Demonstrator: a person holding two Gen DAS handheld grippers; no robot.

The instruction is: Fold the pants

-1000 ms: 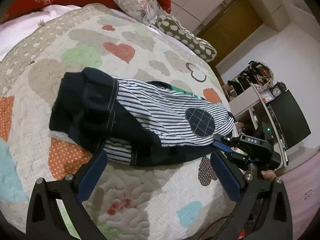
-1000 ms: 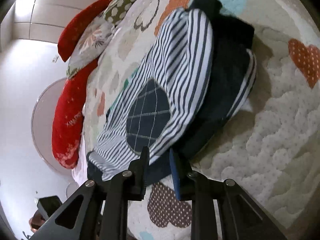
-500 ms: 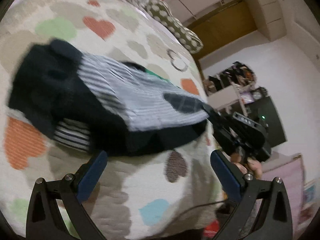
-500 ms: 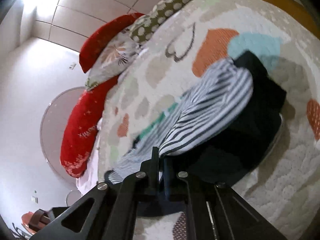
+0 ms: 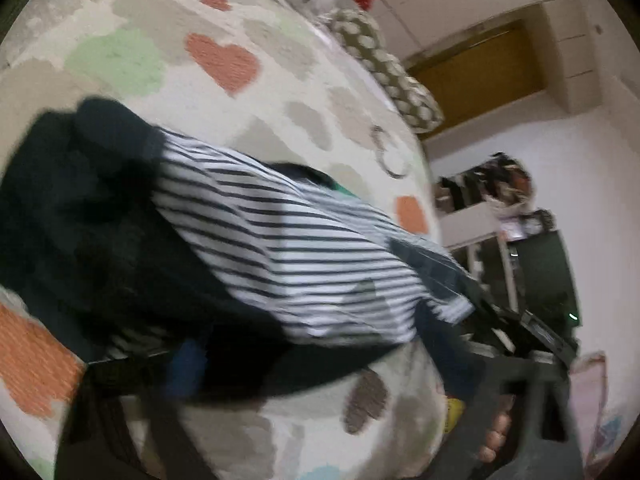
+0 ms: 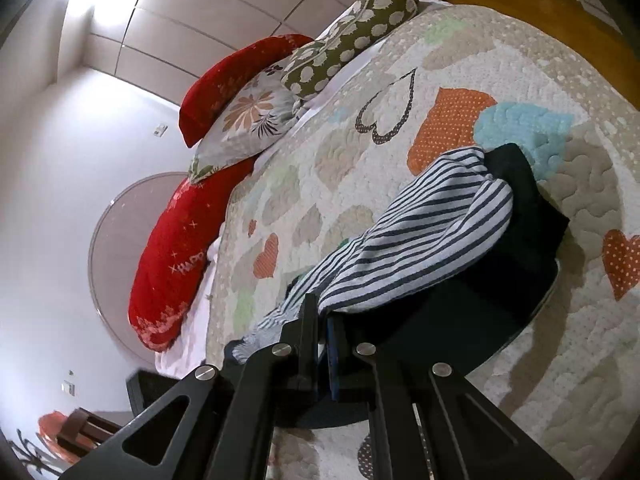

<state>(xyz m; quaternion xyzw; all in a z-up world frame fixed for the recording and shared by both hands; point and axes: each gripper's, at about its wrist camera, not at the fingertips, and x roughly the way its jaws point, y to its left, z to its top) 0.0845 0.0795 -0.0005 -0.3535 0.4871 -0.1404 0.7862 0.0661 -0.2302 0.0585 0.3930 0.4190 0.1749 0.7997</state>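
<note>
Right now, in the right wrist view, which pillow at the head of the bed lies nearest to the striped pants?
The olive-green pillow with pale leaf spots; the grey flowered pillow and red pillows lie farther left from the striped pants.

Red pillow (image 6: pixel 172 248): white lettering "HAPP", partly visible; nothing else legible

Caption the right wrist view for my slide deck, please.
Right gripper shut on the striped pants, lifting their edge off the heart-patterned quilt, pillows behind.

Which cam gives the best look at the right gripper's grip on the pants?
Right wrist: the right gripper is sharp, jaws shut on the striped pants edge. Left wrist shows it blurred, side-on, at the pants' far end.
</note>
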